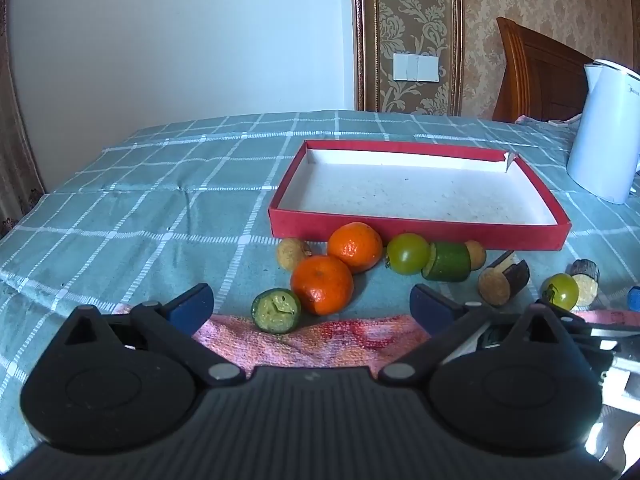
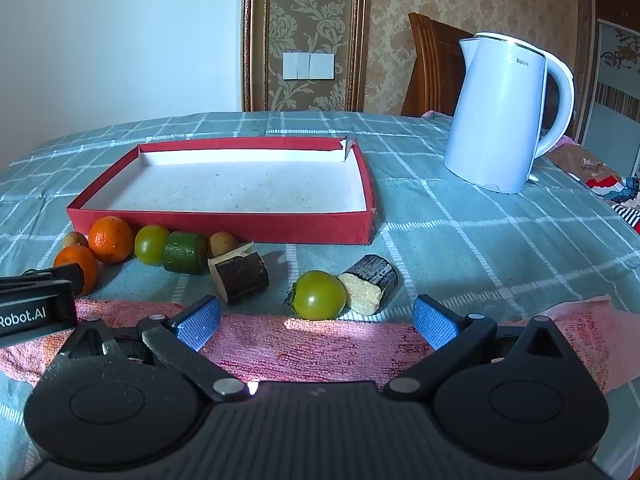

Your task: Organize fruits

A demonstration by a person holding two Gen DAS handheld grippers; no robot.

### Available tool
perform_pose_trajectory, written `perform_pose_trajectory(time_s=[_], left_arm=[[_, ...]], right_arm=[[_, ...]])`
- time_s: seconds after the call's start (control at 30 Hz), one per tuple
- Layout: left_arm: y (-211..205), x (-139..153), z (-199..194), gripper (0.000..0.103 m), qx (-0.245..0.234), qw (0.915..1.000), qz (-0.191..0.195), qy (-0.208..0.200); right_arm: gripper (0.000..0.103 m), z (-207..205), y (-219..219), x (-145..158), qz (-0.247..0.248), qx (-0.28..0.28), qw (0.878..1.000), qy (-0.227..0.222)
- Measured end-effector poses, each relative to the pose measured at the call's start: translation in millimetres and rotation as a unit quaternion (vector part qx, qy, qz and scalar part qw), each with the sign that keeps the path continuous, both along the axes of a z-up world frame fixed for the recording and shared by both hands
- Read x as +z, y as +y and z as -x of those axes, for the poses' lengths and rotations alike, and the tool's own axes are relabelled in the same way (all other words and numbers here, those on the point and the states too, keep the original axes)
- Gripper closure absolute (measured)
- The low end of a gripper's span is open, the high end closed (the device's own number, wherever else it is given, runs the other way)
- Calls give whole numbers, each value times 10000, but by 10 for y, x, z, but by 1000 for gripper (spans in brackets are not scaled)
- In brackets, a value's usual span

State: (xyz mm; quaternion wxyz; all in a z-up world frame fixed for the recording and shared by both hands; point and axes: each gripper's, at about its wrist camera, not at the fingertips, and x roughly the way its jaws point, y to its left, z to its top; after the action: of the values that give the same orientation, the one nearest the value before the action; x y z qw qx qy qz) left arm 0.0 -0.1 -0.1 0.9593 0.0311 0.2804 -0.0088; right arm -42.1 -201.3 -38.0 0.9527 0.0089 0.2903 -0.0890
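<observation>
A shallow red box (image 1: pixel 416 231) (image 2: pixel 224 229) with a white floor lies on the checked cloth, nothing in it. Along its near side sit two oranges (image 1: pixel 322 290) (image 1: pixel 355 246), green tomatoes (image 1: pixel 408 254) (image 2: pixel 319 295), cucumber pieces (image 1: pixel 277 310) (image 2: pixel 185 253), two small tan fruits (image 1: pixel 291 254) (image 2: pixel 222 242) and dark-skinned cut pieces (image 2: pixel 240 276) (image 2: pixel 372 283). My left gripper (image 1: pixel 312 307) is open just short of the near orange and cucumber piece. My right gripper (image 2: pixel 318 322) is open right behind a green tomato. Neither holds anything.
A white electric kettle (image 2: pixel 504 116) stands to the right of the box. A pink towel (image 2: pixel 304 348) lies under both grippers at the table's near edge. The left gripper's body (image 2: pixel 38 304) shows at the right view's left edge. A wooden chair (image 2: pixel 434 68) stands behind the table.
</observation>
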Motion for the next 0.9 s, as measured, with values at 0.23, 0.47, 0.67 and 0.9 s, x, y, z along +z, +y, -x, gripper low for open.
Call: perform_pose_trajectory(time_s=[0.23, 0.47, 0.67, 0.9], left_arm=[[-5, -11, -6, 0, 5, 10000, -11, 9], [-8, -34, -22, 0, 11, 10000, 0, 40], [-1, -44, -23, 0, 32, 10000, 7, 77], [10, -37, -32, 0, 55, 10000, 16, 74]], right_arm=[[0, -8, 2, -1, -35, 14, 10000, 21], [0, -23, 10, -10, -34, 4, 10000, 54], [0, -34, 10, -28, -48, 17, 9999, 87], [0, -40, 16, -24, -46, 22, 10000, 79]])
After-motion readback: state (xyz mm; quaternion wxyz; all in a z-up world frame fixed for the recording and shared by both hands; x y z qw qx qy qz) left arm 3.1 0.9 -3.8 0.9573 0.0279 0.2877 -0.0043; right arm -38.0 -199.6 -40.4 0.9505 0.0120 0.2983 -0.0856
